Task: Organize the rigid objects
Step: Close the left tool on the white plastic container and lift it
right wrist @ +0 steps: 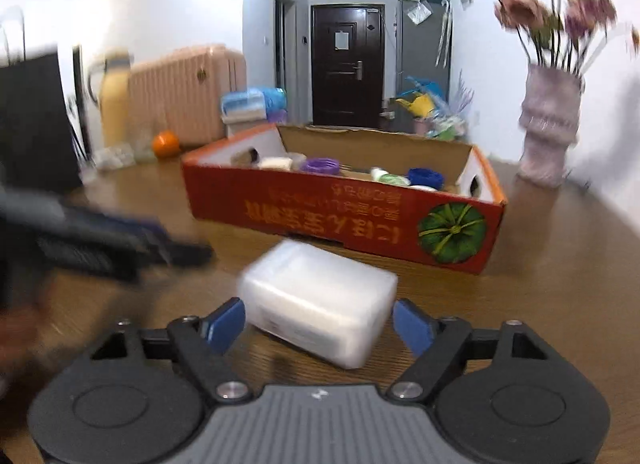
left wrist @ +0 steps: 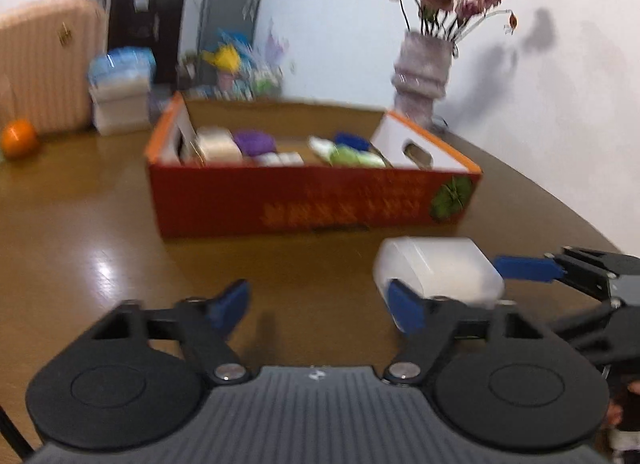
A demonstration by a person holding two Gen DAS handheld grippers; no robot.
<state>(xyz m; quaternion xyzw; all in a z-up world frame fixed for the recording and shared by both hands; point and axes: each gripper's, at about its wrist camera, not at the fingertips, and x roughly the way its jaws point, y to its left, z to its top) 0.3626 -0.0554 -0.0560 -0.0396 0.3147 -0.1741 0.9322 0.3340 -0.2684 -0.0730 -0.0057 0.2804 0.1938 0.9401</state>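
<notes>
A white translucent plastic box point(right wrist: 320, 300) lies on the brown table point(right wrist: 540, 304), in front of a red cardboard carton point(right wrist: 340, 211). My right gripper point(right wrist: 319, 322) is open, its blue fingertips on either side of the white box, not clearly touching it. In the left wrist view the white box point(left wrist: 438, 270) sits ahead to the right, and the right gripper's blue finger point(left wrist: 526, 267) is beside it. My left gripper point(left wrist: 320, 304) is open and empty. The carton point(left wrist: 312, 199) holds several items, including a purple lid point(left wrist: 254, 141) and a blue lid point(left wrist: 352, 140).
A vase of dried pink flowers point(left wrist: 424, 75) stands at the back right by the wall. An orange point(left wrist: 19, 138) lies at the far left of the table. A stack of plastic containers point(left wrist: 120, 91) and a pink suitcase point(left wrist: 44, 63) are behind the carton.
</notes>
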